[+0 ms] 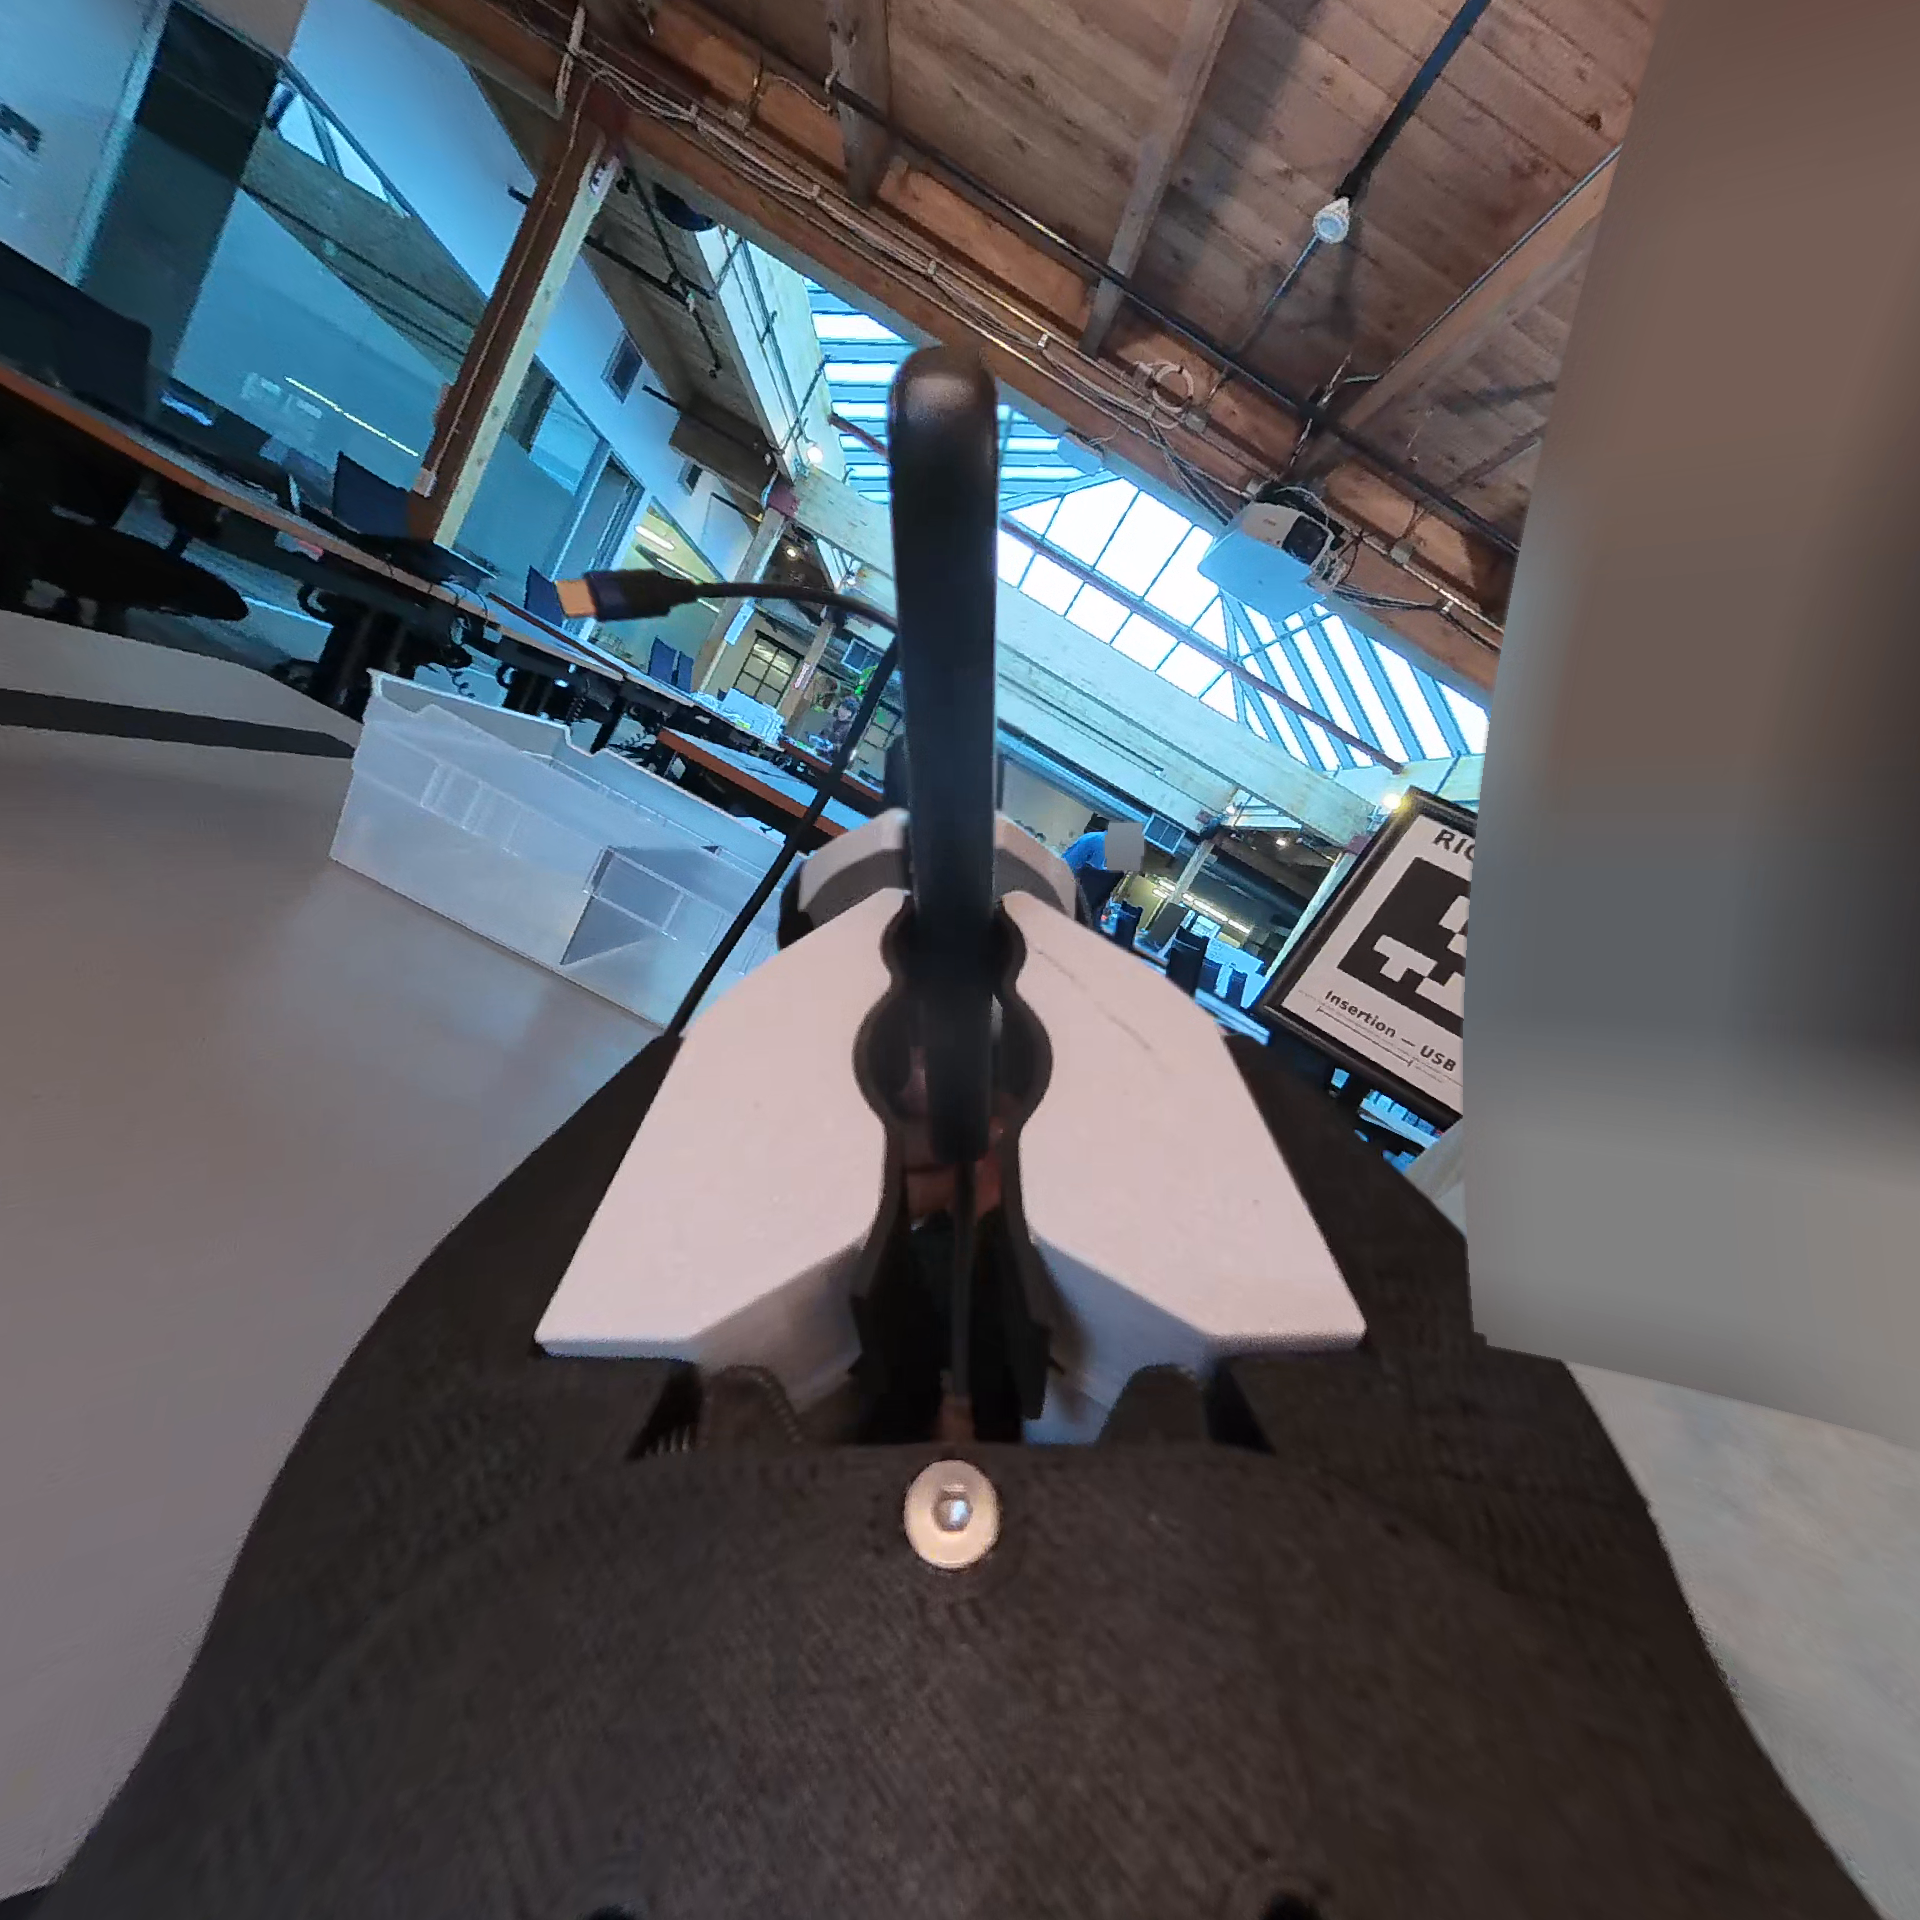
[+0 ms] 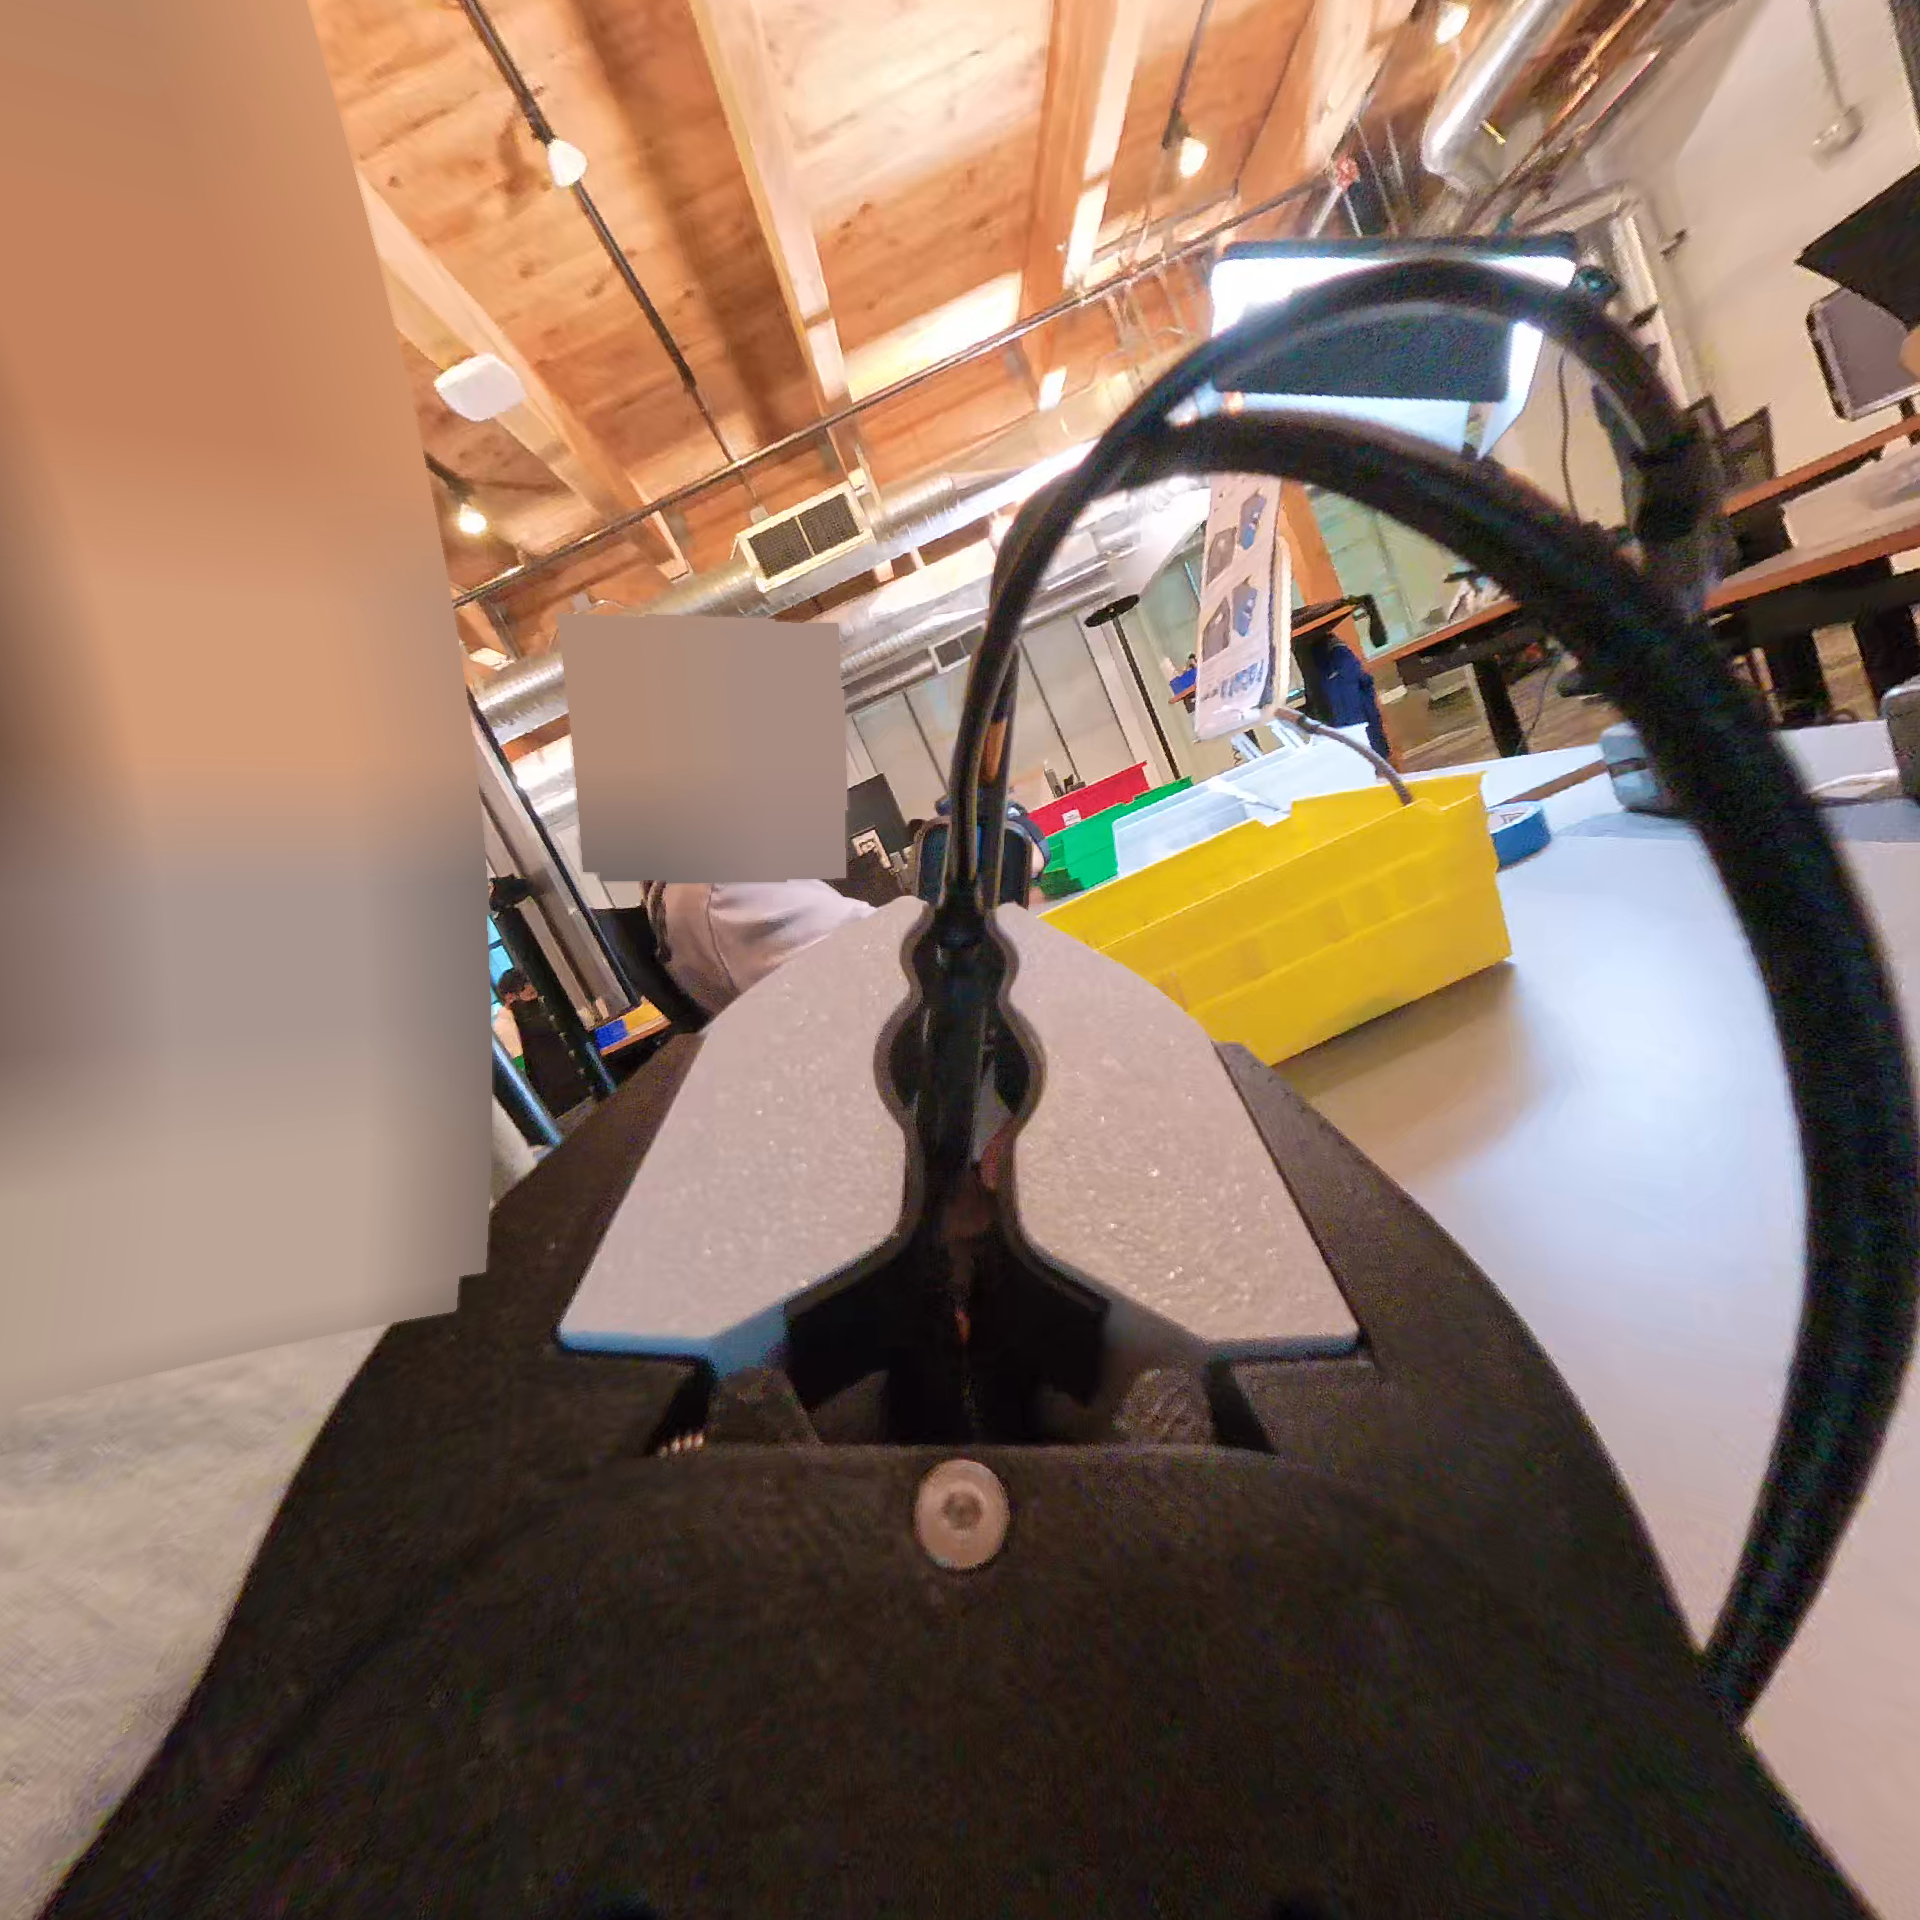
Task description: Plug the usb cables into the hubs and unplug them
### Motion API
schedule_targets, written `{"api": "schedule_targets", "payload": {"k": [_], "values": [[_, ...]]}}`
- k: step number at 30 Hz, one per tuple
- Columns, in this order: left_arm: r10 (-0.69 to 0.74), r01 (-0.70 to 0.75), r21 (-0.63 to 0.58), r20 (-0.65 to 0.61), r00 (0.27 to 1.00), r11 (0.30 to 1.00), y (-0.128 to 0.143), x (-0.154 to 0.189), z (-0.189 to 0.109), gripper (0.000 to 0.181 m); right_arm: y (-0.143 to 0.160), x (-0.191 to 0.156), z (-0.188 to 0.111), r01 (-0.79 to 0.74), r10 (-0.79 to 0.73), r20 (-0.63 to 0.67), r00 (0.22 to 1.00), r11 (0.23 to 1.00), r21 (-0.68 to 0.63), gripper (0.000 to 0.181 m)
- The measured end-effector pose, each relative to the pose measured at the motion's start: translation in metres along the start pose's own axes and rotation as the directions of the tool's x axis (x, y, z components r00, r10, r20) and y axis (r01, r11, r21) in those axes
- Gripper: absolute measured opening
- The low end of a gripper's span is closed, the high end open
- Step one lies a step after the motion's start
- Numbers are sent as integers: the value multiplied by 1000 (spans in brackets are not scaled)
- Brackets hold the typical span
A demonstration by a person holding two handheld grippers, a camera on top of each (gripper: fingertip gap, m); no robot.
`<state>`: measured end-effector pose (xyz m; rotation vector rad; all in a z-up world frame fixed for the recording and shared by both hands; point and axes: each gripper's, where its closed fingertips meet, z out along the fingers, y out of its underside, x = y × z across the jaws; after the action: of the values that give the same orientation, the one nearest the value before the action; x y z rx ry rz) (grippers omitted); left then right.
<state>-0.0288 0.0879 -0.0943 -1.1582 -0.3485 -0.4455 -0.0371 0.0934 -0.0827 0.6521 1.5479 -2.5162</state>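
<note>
Hub [image 1: 943,665], a slim black bar, is pinched edge-on between the pressed-together white fingers of the left hand-held gripper [image 1: 951,935], its long axis standing up and away from the camera. A thin black cable [image 1: 790,831] is seen behind it, ending in a plug [image 1: 613,597] that hangs free in the air, pointing left. A clear bin [image 1: 540,821] lies on the table [image 1: 156,987] to the left; a framed marker sign [image 1: 1382,956] stands to the right. In the right wrist view, the right hand-held gripper [image 2: 961,935] is clamped on black cables [image 2: 987,675] that loop up and over to the right. A yellow bin [image 2: 1309,925] sits just beyond on the grey table [image 2: 1558,1195], with tape [image 2: 1522,831] behind. A timber ceiling spans the open workshop.
</note>
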Motion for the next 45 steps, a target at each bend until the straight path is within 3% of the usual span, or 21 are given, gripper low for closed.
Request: {"api": "schedule_targets", "payload": {"k": [1,5,7,9,19,24,25,26,27,28,30,32,38,42,45], "values": [[4,-4,1,6,1000,1000,1,-1,0,12,0,-1,0,11,-11,5,1000,1000,3,7],[23,-23,-15,11,1000,1000,5,-1,0,13,3,-1,-2,20,-20,7,1000,1000,-4,7],[8,-9,-31,-23,1000,999,8,3,1,26,9,-1,-2,8,-8,11,1000,1000,-19,8],[31,-31,-43,3,1000,999,10,0,3,13,11,-2,-1,5,-5,14,1000,1000,-12,8],[5,-6,9,15,1000,1000,2,-4,9,12,0,1,-2,35,-31,-44,999,996,84,6],[3,-2,-23,16,1000,1000,8,-6,7,13,5,2,-5,41,-39,-60,997,998,43,7],[4,-4,-49,16,1000,999,11,-6,7,13,0,3,-9,43,-39,-68,997,997,64,7],[11,-10,-47,12,1000,999,10,-6,3,13,-24,3,-23,36,-22,-74,997,981,193,7],[1,-1,-14,21,1000,1000,4,-8,-6,13,-54,4,-47,23,1,-74,997,947,321,7],[-23,21,46,36,999,999,-6,-12,-18,12,-71,8,-69,69,-26,-129,991,936,346,7],[-37,31,128,48,998,991,-25,-18,-34,12,-64,15,-85,208,-163,-280,946,968,138,7],[5,-12,130,59,998,991,-30,-18,-36,13,-44,6,-83,209,-214,-278,936,977,-49,7],[29,-42,120,111,993,992,-23,-22,-33,12,-42,-9,-108,280,-399,-385,832,901,-331,7],[80,-97,120,137,987,988,-26,-21,-36,13,-64,-2,-165,218,-500,-578,645,845,-488,7],[73,-87,114,127,989,990,-23,-20,-33,13,-78,12,-224,95,-544,-711,446,819,-566,7]]}}
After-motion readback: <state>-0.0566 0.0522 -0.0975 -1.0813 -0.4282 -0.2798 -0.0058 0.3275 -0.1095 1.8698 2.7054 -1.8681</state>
